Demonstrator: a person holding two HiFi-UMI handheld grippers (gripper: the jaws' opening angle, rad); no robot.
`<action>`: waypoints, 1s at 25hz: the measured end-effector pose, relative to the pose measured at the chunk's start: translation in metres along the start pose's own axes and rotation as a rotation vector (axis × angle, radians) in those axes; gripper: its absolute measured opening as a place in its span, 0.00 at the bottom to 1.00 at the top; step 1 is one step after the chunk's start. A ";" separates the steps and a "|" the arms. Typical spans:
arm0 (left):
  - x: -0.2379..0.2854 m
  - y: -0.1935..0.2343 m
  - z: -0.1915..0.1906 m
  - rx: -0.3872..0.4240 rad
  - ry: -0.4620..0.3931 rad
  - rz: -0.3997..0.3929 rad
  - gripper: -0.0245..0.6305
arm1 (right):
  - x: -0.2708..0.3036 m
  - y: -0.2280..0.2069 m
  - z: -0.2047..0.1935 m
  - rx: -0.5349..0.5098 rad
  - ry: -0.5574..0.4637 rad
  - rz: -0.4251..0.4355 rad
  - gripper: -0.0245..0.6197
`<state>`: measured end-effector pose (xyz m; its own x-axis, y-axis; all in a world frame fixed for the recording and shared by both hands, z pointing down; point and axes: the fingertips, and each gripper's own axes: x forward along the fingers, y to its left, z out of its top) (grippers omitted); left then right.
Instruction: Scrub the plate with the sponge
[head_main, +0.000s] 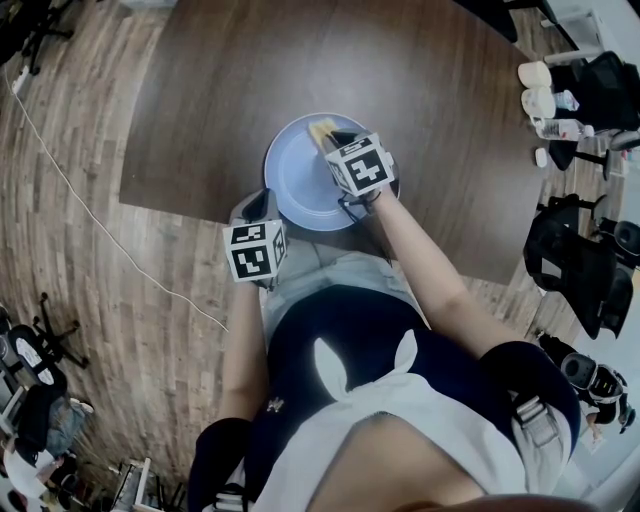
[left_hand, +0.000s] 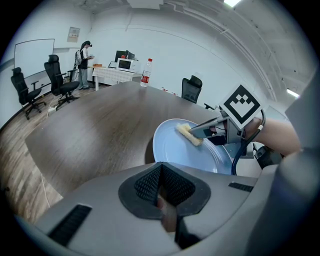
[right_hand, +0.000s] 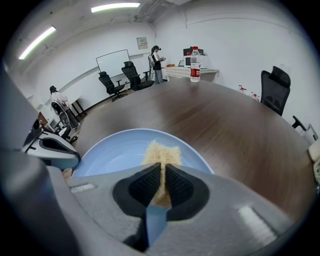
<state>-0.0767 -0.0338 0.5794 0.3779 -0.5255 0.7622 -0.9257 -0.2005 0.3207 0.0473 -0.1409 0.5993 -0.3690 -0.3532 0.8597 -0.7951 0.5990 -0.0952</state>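
A light blue plate (head_main: 295, 175) lies near the front edge of the dark brown table (head_main: 200, 90). My right gripper (head_main: 330, 140) reaches over its far part, shut on a yellow sponge (head_main: 322, 132) that presses on the plate's surface. In the right gripper view the sponge (right_hand: 161, 152) sticks out past the closed jaws (right_hand: 162, 175) onto the plate (right_hand: 115, 150). My left gripper (head_main: 265, 207) sits at the plate's near-left rim; in the left gripper view its jaws (left_hand: 161, 172) look closed where the rim (left_hand: 156, 145) runs under them. That view also shows the sponge (left_hand: 189, 134).
A water bottle (right_hand: 195, 57) stands at the table's far side. Office chairs (left_hand: 55, 80), a whiteboard (left_hand: 32, 52) and a person (left_hand: 82, 62) by a side table are at the back. Cups and bottles (head_main: 545, 100) stand to the right; a cable (head_main: 100, 220) crosses the floor.
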 end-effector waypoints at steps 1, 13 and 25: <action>0.000 0.000 0.000 0.000 0.000 -0.001 0.05 | -0.001 -0.001 -0.001 0.007 0.000 -0.002 0.08; -0.005 0.003 -0.003 -0.002 -0.009 0.002 0.05 | -0.011 -0.015 -0.014 0.018 0.030 -0.054 0.08; -0.006 0.002 -0.004 -0.002 -0.022 0.016 0.05 | -0.024 -0.027 -0.031 0.022 0.044 -0.087 0.08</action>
<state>-0.0812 -0.0274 0.5777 0.3622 -0.5471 0.7547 -0.9318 -0.1901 0.3093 0.0923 -0.1259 0.5967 -0.2767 -0.3711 0.8864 -0.8340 0.5510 -0.0297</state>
